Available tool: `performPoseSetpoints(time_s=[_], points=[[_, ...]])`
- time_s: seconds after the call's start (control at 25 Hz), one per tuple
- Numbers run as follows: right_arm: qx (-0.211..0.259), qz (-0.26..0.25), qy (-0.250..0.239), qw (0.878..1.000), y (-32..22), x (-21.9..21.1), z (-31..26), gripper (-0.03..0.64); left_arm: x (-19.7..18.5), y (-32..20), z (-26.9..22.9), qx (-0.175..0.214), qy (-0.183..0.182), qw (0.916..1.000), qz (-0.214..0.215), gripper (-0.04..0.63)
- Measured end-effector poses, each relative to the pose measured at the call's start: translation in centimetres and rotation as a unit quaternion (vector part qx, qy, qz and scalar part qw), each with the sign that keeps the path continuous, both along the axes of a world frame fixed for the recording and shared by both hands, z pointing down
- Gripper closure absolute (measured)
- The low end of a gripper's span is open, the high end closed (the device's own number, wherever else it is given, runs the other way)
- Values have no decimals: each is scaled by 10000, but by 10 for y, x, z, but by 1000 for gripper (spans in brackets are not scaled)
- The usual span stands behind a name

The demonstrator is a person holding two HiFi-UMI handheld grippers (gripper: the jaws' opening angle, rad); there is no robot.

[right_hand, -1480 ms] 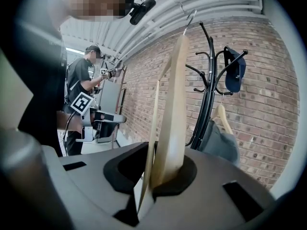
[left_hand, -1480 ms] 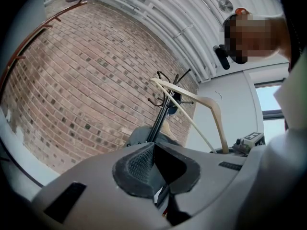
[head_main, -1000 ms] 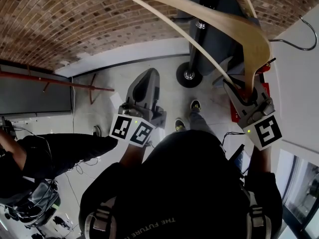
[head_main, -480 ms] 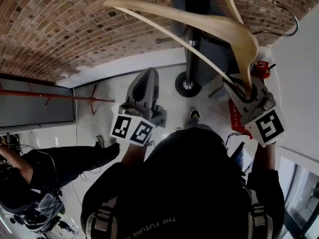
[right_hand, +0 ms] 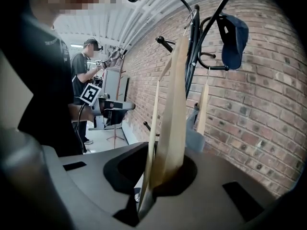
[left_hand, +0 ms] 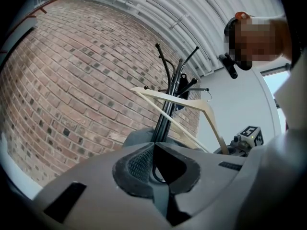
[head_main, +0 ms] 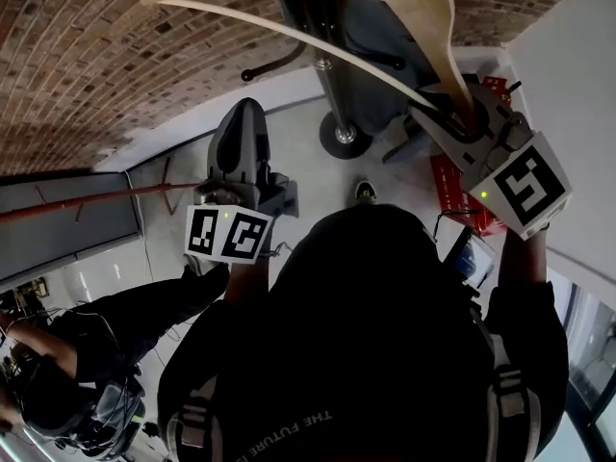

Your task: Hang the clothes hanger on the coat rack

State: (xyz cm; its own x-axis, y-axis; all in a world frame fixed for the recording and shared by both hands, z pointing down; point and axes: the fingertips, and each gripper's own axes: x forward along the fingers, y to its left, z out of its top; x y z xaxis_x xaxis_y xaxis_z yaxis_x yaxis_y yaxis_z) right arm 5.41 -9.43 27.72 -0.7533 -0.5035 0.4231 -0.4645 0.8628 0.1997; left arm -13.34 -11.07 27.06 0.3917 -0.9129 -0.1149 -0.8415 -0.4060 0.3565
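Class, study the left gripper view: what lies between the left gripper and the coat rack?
The wooden hanger, gripped by the right gripper, crosses that stretch, as the left gripper view shows.

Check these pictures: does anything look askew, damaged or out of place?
The wooden hanger is askew: the right gripper clamps one arm's end, so it juts out tilted, not yet hooked on the coat rack. Nothing looks damaged or spilled; the blue cap hangs on its peg.
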Motion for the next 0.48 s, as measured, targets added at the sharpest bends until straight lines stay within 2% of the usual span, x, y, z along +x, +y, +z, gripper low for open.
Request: performPoseSetpoints(time_s=[0.28,0.48], points=[[74,-278,146,9995,-16,11,-2,572,13,-10,13,-123,2,9999,-114,575],[-53,-206,113,9997,-20,8,-11,572,10,-17,12,-137,48,9998,-96,575]])
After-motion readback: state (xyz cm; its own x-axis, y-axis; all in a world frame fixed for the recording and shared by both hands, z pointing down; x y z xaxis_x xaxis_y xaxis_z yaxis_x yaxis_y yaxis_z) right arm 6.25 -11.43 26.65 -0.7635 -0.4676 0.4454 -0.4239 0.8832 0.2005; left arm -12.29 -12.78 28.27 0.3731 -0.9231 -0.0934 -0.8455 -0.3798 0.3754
